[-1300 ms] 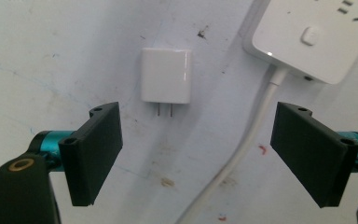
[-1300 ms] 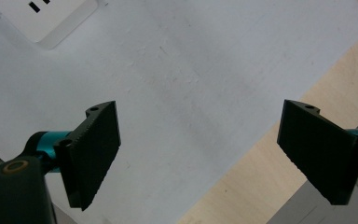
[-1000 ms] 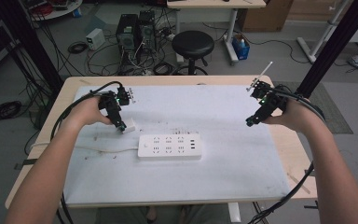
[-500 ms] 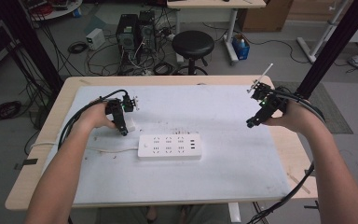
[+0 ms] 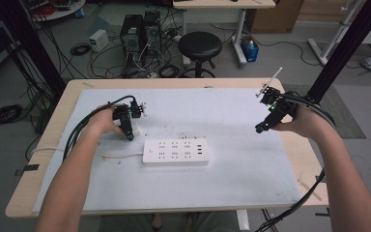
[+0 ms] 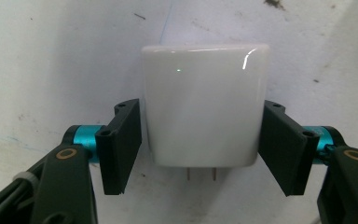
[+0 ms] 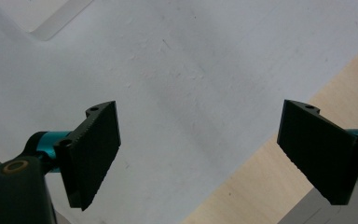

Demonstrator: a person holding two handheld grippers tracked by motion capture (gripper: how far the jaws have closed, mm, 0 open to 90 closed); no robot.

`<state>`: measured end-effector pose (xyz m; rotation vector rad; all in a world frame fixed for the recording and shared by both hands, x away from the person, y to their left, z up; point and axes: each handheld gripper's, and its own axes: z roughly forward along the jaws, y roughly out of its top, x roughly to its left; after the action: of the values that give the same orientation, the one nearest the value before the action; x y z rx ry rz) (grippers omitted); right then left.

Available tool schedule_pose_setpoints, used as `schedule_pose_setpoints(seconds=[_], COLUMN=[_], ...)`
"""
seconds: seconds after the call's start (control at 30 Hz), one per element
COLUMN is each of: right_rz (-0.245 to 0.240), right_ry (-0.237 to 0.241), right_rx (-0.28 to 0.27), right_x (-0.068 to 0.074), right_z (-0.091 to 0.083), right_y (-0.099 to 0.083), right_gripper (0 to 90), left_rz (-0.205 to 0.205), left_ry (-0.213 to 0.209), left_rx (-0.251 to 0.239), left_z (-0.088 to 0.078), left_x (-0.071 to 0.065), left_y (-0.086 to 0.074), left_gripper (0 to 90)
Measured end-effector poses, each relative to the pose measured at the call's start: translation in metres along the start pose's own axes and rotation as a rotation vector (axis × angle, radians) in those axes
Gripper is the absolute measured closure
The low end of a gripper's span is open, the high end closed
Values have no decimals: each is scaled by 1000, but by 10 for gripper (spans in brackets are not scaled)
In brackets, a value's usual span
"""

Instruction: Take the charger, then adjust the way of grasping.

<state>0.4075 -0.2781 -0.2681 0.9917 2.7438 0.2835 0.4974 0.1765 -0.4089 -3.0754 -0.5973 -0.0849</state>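
White glossy square plug adapter [image 6: 204, 109] with two metal prongs, clamped between the black jaws of the left gripper [image 6: 200, 140]; prongs directed toward the camera. Located over the white table mat [image 5: 232, 188], just beside the left end of the white rectangular power strip [image 5: 175, 151]. Right gripper [image 7: 209, 144] held above the mat's right edge, beside bare light wood tabletop [image 5: 314, 159]; jaws wide apart, gripping nothing.

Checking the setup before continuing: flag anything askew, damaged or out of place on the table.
Nothing stands out. The power strip lies flat and square on the white mat; the white charger sits straight between the left gripper jaws, prongs intact.
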Motion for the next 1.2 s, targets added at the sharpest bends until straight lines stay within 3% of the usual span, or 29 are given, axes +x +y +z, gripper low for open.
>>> schedule_pose_setpoints(seconds=[0.13,0.2,0.3,0.37,0.4,0.47,0.5,0.6,0.67,0.77,0.8,0.83,0.9,1.03,1.1,1.13,1.2], right_rz=[0,4,4,9,9,27,27,52,84,143,143,180,203,236,283,301,328], right_ry=[1,2,3,0,0,0,0,9,18,41,41,52,52,52,72,84,111], right_rx=[-3,1,3,1,1,-1,-1,-6,-14,-18,-18,-1,4,3,-24,-37,-58], right_x=[-1,-1,0,1,1,2,2,3,4,3,3,3,2,1,1,1,1], right_z=[1,2,3,2,2,2,2,2,2,3,3,5,5,2,-1,-3,-6], right_y=[-1,-1,0,1,1,2,2,4,6,9,9,10,10,10,8,7,6], right_gripper=[126,126,126,127,127,127,127,127,127,127,127,127,127,127,127,127,127], left_rz=[8,9,-3,-34,-34,-38,-38,-46,-40,-64,-64,-65,-62,-63,-47,-47,-6], left_ry=[-16,18,18,18,18,19,19,14,13,-14,-14,-16,-11,-6,2,2,16], left_rx=[-1,-2,-31,-58,-58,-81,-81,-100,-103,-127,-127,-135,-136,-146,-191,-191,-216], left_z=[0,-2,-10,-25,-25,-46,-46,-70,-88,-122,-122,-129,-146,-158,-165,-165,-168], left_x=[0,-1,0,-3,-3,-8,-8,-15,-21,-30,-30,-32,-37,-40,-49,-49,-56], left_y=[1,1,-1,-6,-6,-11,-11,-16,-18,-21,-21,-22,-22,-22,-20,-20,-16], left_gripper=[418,419,423,424,424,424,425,425,425,425,425,425,425,425,425,424,425])
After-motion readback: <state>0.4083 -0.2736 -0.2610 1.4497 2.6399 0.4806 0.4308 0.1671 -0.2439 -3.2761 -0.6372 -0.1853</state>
